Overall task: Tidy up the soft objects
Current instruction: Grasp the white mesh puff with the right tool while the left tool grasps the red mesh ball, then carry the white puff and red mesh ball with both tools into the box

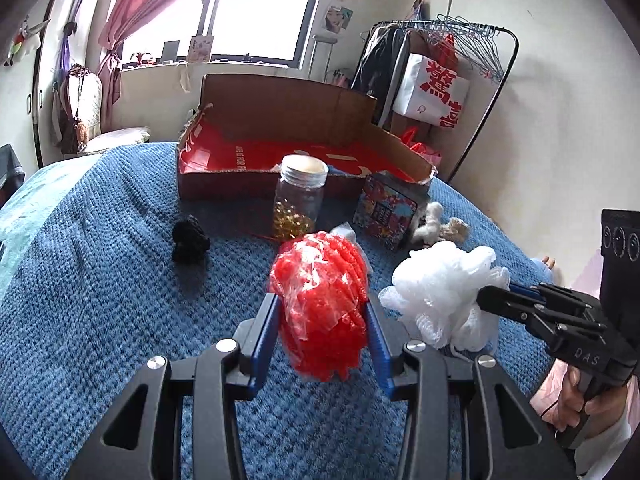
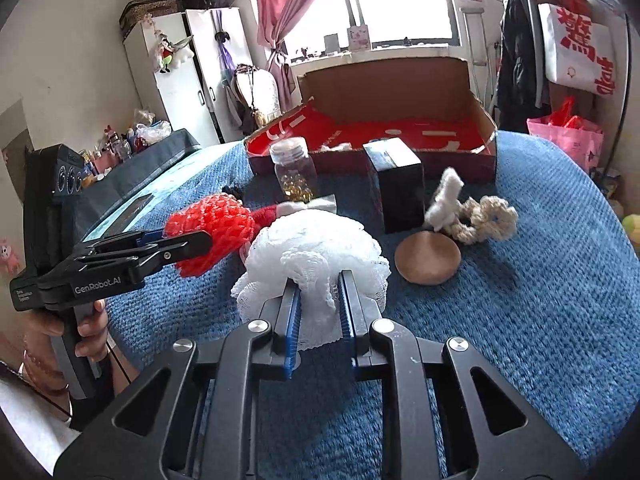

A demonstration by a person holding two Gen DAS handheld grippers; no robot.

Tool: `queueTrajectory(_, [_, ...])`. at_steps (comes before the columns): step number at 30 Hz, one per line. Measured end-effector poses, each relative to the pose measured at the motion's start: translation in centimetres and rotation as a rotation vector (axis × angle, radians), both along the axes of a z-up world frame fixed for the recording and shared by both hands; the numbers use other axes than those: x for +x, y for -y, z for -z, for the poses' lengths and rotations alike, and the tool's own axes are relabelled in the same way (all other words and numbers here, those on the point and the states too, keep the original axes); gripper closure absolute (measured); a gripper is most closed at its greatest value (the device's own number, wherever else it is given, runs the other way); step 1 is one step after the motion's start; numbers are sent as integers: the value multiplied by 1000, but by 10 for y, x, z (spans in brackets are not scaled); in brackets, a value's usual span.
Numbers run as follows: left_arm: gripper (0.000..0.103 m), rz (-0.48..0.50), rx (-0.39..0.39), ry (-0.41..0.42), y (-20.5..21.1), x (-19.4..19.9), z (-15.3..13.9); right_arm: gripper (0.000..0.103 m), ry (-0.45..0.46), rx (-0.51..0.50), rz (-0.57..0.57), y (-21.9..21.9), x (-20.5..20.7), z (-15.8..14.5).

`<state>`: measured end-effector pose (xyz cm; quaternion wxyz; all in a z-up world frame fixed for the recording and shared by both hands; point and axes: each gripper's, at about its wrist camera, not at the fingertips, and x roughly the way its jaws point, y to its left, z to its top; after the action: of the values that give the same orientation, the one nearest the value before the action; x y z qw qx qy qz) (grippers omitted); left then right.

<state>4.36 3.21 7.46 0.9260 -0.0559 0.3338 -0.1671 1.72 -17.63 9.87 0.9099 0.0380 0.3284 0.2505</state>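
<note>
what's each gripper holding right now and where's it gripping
Left gripper pinches the red mesh puff across its lower middle. Right gripper is clamped on the near side of the white mesh puff.

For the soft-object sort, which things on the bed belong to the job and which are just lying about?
Belongs to the job:
- red mesh puff, clamped in the left hand-held gripper
- white mesh puff, clamped in the right hand-held gripper
- crocheted pieces
- black fuzzy lump
- cardboard box, probably the destination

Lying about:
- glass jar
- dark carton
- brown disc
</note>
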Motion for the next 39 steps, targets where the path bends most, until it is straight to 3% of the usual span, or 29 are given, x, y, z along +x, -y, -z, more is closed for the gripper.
queueTrajectory(6, [53, 18, 11, -42, 7, -5, 17, 80, -14, -21, 11, 6, -4, 9])
queueTrajectory(8, [45, 17, 3, -56, 9, -4, 23, 73, -4, -11, 9, 7, -6, 10])
queueTrajectory(9, [38, 18, -1, -60, 9, -3, 25, 65, 3, -19, 13, 6, -7, 9])
queueTrajectory(10, [34, 18, -1, -66, 10, -2, 27, 47, 7, -33, 10, 5, -7, 10])
queueTrajectory(12, [30, 15, -7, -68, 11, -1, 29, 35, 27, -66, 4, 0, -9, 10])
queueTrajectory(15, [30, 16, -4, -69, 11, 3, 30, 35, 54, -92, -6, -6, -12, 10])
queueTrajectory(21, [31, 18, -9, -71, 14, 13, 32, 30, -4, -78, 10, -12, 8, 22])
queueTrajectory(24, [46, 23, -13, -92, 15, 15, 38, 30, -19, -67, 16, -14, 15, 26])
queueTrajectory(28, [54, 21, -15, -83, 12, 13, 40, 31, -33, -53, 8, -16, 19, 31])
queueTrajectory(29, [55, 21, -21, -85, 11, 13, 40, 36, -44, -44, 1, -16, 20, 34])
queueTrajectory(30, [56, 20, -24, -85, 10, 13, 40, 49, -53, -31, -4, -14, 21, 36])
queueTrajectory(33, [58, 21, -35, -87, 8, 11, 40, 59, -71, 31, -19, -9, 21, 39])
queueTrajectory(39, [59, 30, -46, -79, 7, 6, 34, 67, -31, 31, -22, -6, 10, 30])
